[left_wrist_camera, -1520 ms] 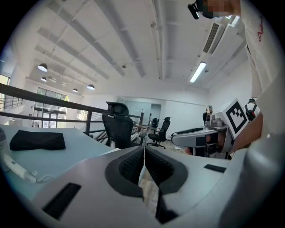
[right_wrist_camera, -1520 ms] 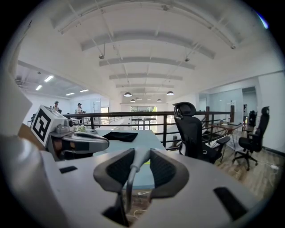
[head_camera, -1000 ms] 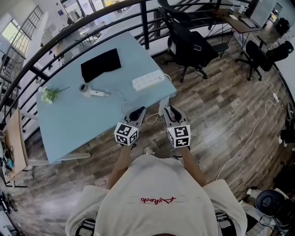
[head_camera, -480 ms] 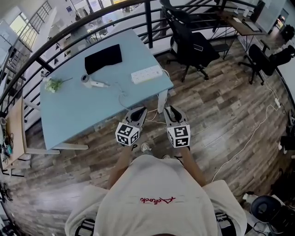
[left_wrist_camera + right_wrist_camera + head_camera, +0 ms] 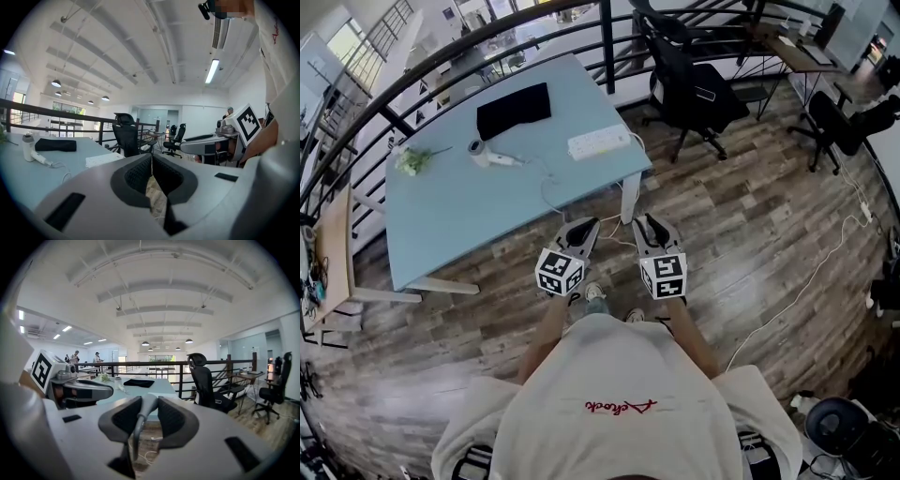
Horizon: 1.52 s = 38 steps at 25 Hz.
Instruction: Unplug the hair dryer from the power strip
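Your left gripper (image 5: 581, 228) is pressed together with nothing in it. Your right gripper (image 5: 649, 226) pinches a pale grey plug (image 5: 146, 402), and its cord (image 5: 136, 439) hangs down toward the wooden floor (image 5: 741, 225). You hold both grippers side by side in front of you, just off the near edge of a light blue table (image 5: 459, 234). The hair dryer (image 5: 490, 157) lies on the far left part of the table, near a black pouch (image 5: 514, 110). The white power strip (image 5: 598, 142) lies by the table's right edge, well apart from the plug.
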Each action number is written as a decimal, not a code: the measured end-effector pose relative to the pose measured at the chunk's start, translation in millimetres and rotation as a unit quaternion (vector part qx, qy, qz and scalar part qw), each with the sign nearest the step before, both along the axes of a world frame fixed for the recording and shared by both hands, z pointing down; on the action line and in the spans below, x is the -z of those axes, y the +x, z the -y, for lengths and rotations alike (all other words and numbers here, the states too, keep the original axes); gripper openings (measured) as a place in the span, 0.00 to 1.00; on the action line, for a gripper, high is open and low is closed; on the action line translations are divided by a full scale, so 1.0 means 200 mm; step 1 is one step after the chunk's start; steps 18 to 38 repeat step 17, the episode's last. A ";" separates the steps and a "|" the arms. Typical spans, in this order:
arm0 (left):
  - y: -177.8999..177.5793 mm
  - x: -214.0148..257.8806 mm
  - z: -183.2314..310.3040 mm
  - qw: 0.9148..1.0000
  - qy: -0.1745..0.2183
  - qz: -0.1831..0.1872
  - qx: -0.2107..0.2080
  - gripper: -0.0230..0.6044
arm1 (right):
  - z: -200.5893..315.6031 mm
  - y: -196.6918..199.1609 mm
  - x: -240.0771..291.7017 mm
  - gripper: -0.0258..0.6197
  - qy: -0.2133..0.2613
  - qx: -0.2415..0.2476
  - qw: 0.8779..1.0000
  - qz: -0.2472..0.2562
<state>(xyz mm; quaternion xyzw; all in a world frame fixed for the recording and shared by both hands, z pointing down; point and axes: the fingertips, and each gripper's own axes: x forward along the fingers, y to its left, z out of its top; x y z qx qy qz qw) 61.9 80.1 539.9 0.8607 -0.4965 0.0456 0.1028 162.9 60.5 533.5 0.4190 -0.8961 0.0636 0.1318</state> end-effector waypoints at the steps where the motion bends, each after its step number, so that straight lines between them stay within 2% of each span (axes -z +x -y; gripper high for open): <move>1: 0.01 0.00 -0.01 1.000 0.000 0.000 0.000 0.06 | -0.01 0.01 0.00 0.23 0.000 0.000 1.000 0.000; 17: 0.14 0.01 -0.18 1.000 0.003 0.002 0.009 0.06 | -0.18 0.12 0.01 0.23 0.003 0.009 1.000 0.003; 38: 0.14 0.01 -0.18 1.000 0.003 0.002 0.009 0.06 | -0.18 0.12 0.01 0.23 0.003 0.009 1.000 0.003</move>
